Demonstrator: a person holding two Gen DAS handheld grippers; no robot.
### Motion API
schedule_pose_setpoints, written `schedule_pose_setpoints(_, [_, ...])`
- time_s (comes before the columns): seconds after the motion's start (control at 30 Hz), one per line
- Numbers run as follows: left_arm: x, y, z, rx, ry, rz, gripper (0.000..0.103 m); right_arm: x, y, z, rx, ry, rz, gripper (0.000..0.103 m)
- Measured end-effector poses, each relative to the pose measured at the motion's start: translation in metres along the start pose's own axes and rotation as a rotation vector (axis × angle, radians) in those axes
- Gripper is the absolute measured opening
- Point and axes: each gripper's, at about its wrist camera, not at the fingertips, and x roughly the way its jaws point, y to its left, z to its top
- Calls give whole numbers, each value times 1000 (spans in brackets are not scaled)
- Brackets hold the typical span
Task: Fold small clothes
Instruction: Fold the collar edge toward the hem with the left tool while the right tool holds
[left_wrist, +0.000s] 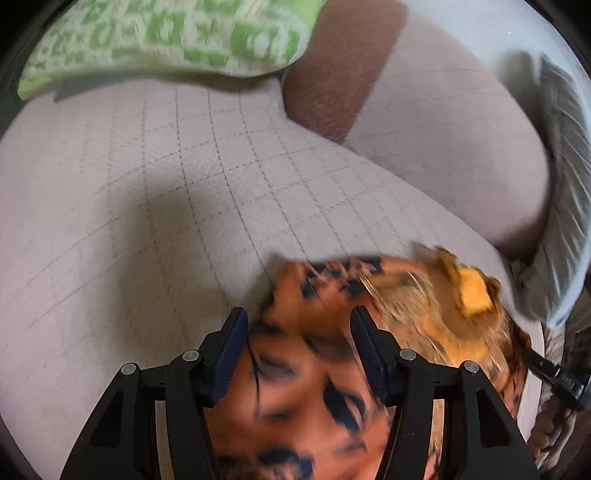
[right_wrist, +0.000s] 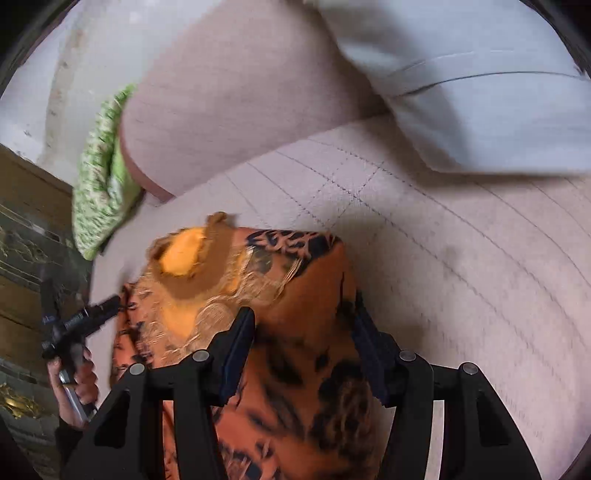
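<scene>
Orange black-blotched garment (right_wrist: 303, 332), gold-embroidered neckline

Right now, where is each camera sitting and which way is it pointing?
Left wrist: on the left gripper, looking down past its spread fingers at the orange garment on the sofa; the right gripper shows at the right edge.
Right wrist: on the right gripper, looking down at the garment; the left gripper and hand show at left.
Shared: garment, sofa, green pillow.
</scene>
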Motion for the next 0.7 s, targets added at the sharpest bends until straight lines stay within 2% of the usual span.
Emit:
schedule_pose_setpoints(0.1, [30,4,12,-15,51,19,55,14,-3,13,-5,9,-49,54])
schedule_pose_setpoints(0.13, [33,2,13,-4,34,29,52,18,-5,16,3,14,-50,53])
schedule_pose_setpoints(0.17, [33,-1,15,18,14,50,27,23,-7,17,8,25,-49,52])
schedule_pose_setpoints(0.2, [38,-3,17,34,18,55,16,28,-7,19,0,30,-54,49])
schedule_pose_setpoints(0.27, [45,-1,19,17,34,40,10,29,-2,19,-37,25,-78,33])
schedule_pose_setpoints(0.3, [46,0,21,21,29,41,9,27,-2,20,-34,30,-74,12])
schedule_pose_setpoints(0.33, [45,1,22,17,27,37,8,25,-4,19,-24,35,-66,10])
schedule_pose_setpoints(0.4, [35,4,23,6,-17,13,8,12,-5,18,-29,-1,-75,9])
schedule_pose_setpoints(0.53, [-13,2,19,31,-148,-38,7,-28,4,11,-59,-93,-52,8])
schedule_pose_setpoints(0.7, [-86,-1,-13,62,-294,-91,7,-102,29,-24,-133,-231,-51,8])
